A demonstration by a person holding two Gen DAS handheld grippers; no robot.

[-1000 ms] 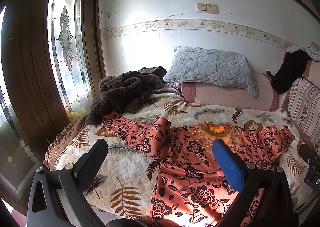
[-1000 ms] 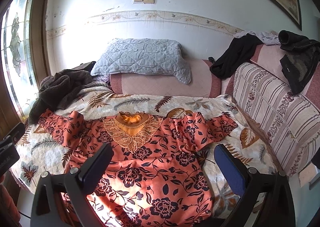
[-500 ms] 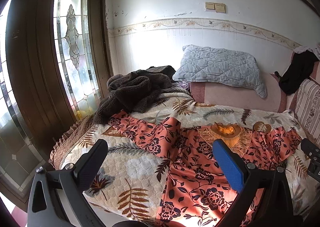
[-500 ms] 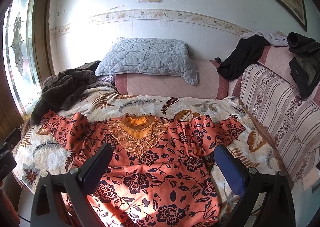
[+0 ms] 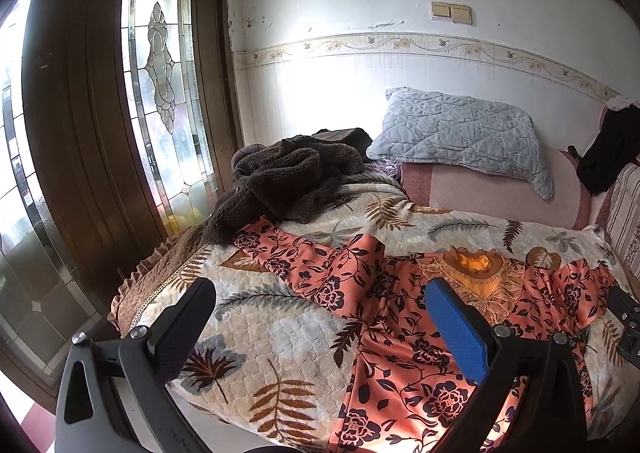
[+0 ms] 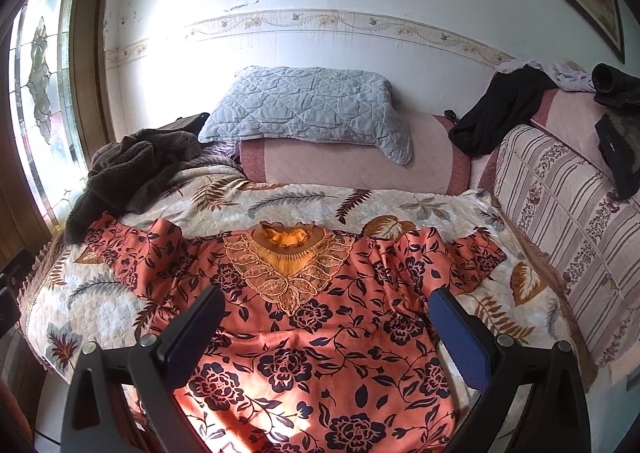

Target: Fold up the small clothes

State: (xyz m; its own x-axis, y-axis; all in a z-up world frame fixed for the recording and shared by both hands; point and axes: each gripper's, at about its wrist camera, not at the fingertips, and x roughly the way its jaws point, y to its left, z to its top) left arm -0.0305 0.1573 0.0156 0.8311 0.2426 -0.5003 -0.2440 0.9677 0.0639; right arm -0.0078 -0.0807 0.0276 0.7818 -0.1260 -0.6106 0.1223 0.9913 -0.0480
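The dress (image 6: 320, 317) lies spread flat on the bed (image 6: 120, 317); the right hand-held gripper (image 6: 324, 337) hovers over its middle, jaws wide, empty. The left hand-held gripper (image 5: 320, 329), equally wide and empty, has the dress at 3 o'clock.

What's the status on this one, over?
Left gripper open, empty. Right gripper open, empty. Floral top spread flat, unfolded. Brown fleece overlaps one sleeve tip.

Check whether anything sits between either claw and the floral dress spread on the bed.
Nothing visible does. The floral dress lies flat and uncovered below the open right claw and the open left claw. The brown fleece garment only meets the far tip of one sleeve; the grey pillow lies apart.
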